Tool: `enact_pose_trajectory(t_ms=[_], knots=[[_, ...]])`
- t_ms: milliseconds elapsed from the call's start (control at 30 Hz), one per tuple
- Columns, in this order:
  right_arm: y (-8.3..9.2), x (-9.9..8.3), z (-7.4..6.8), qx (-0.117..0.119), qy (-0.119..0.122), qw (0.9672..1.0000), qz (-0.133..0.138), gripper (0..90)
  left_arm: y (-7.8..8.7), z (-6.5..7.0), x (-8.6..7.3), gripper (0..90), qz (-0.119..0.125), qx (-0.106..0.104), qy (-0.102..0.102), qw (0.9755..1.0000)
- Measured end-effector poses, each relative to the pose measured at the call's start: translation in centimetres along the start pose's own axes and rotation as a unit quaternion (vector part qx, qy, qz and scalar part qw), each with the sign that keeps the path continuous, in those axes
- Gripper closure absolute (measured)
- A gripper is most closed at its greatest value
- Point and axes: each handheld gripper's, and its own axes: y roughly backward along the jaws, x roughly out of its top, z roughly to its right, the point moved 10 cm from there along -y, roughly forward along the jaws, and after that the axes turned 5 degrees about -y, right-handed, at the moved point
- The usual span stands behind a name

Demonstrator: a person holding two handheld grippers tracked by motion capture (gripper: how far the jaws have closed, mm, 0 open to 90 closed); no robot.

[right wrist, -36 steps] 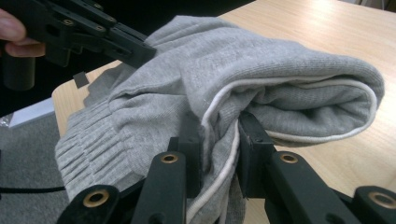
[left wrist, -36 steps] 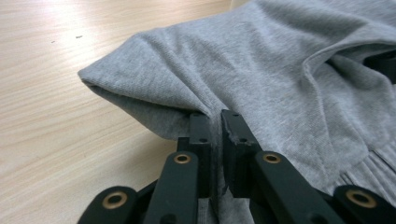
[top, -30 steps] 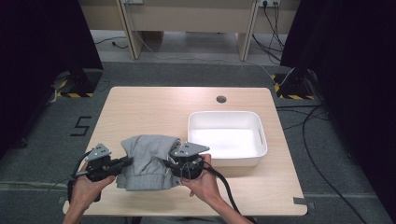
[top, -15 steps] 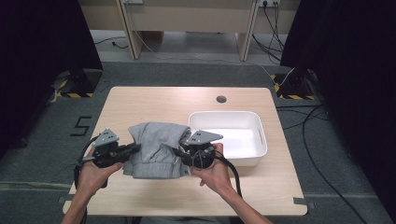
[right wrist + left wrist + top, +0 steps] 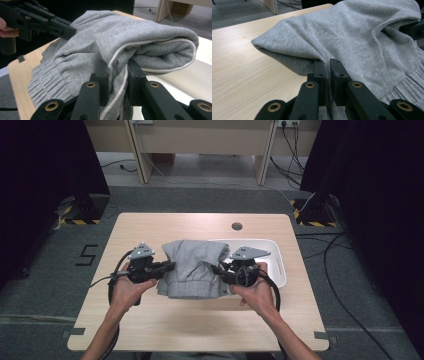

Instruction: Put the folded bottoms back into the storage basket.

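A folded grey sweatshirt hangs between both grippers, lifted off the wooden table, its right part over the left end of a white tray. My left gripper is shut on the garment's left edge; in the left gripper view the jaws pinch a thin fold of grey sweatshirt at the left gripper. My right gripper is shut on the right edge; the right gripper view shows a thick roll of grey sweatshirt, white seam showing, clamped in the right gripper. The left gripper appears far off there.
The white tray stands on the right half of the table. A round hole sits near the table's far edge. Dark curtains flank both sides, and cables lie on the floor at the right.
Both grippers have risen and moved away from the table's front edge and rightward, carrying the sweatshirt from the tabletop up toward the tray's left end.
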Motion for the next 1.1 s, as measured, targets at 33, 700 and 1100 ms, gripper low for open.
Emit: enact_pose_trajectory(t_ms=[33, 700, 1100], knots=[[0.3, 0.0, 0.5, -0.004, 0.0, 1.0, 0.0, 75.1, -0.4, 0.2, 0.4, 83.4, -0.001, -0.002, -0.001, 1.0], [4.7, -0.6, 9.2, -0.057, -0.029, 0.998, -0.007, 75.1, -8.4, 4.1, 4.5, 83.4, -0.013, -0.036, -0.01, 0.9992], [5.3, -2.2, 12.9, -0.075, -0.044, 0.996, -0.019, 75.1, -12.0, 5.3, 4.5, 83.3, -0.032, -0.043, -0.01, 0.9985]])
